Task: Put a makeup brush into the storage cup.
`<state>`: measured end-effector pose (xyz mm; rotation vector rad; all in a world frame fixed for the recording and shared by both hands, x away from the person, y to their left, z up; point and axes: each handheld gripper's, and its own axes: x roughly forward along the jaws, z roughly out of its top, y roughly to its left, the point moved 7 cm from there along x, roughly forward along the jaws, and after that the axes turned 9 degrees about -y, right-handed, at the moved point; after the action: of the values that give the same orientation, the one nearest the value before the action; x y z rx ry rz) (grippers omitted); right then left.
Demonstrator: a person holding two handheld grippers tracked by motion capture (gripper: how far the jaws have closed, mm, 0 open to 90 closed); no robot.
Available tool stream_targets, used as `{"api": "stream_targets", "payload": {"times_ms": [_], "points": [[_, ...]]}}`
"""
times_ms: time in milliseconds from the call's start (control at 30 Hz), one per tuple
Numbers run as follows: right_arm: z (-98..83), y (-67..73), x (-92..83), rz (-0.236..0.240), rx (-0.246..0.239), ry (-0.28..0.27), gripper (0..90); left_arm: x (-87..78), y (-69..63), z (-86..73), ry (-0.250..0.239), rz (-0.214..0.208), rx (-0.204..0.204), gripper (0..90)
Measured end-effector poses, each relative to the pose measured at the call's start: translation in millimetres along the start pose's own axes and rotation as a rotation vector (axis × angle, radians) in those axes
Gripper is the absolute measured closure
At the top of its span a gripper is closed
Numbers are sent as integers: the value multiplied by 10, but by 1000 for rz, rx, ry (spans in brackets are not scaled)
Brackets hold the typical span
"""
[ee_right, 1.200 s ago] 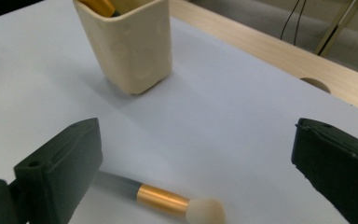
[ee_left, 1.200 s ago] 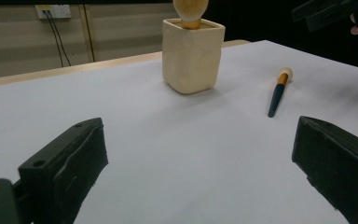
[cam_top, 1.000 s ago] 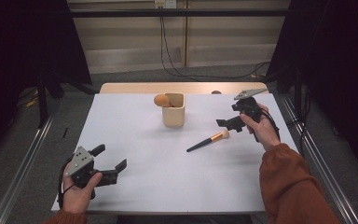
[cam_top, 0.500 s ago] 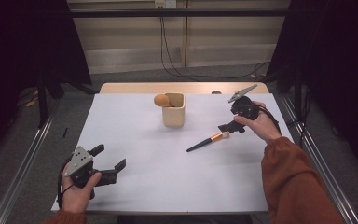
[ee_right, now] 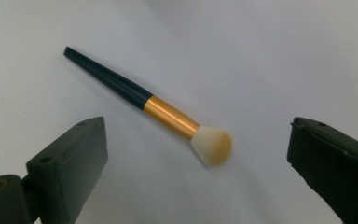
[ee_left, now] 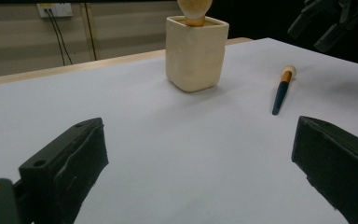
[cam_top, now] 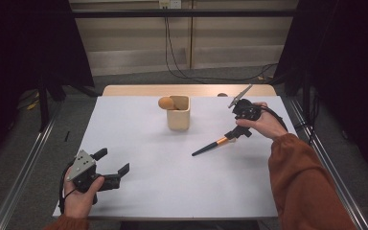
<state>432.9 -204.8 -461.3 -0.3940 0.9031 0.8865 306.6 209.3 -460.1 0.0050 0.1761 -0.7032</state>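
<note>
While our right gripper (ee_right: 196,172) hovers, jaws spread, over the makeup brush (ee_right: 149,107), closing off-centre could roll its round handle; left gripper (cam_top: 106,168) idles spread too.

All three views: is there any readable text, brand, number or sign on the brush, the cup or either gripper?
None.
The brush has a plain dark handle and gold ferrule, unmarked.
The cream cup has blank walls.
The left gripper and right gripper carry no legible marking.
The wall socket is too blurred to read.
</note>
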Motion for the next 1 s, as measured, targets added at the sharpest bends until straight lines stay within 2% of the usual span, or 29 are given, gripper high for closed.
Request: {"api": "stream_targets", "payload": {"times_ms": [133,367,500,733,900,967,1000], "points": [[28,-5,44,10,-26,12,54,4,-8,5,-3,-3,5,32],[41,35,148,27,-102,89,56,4,-11,-1,1,-6,8,33],[83,64,205,53,-128,70,64,4,-13,-1,4,-10,13,37],[92,73,299,60,-169,144,45,9,-16,-5,6,-16,15,39],[63,67,377,51,-206,190,91,17,-22,-10,7,-21,14,38],[65,69,390,67,-209,190,162,20,-25,-14,11,-22,15,38],[65,67,400,64,-209,190,164,20,-27,-14,12,-22,18,38]]}}
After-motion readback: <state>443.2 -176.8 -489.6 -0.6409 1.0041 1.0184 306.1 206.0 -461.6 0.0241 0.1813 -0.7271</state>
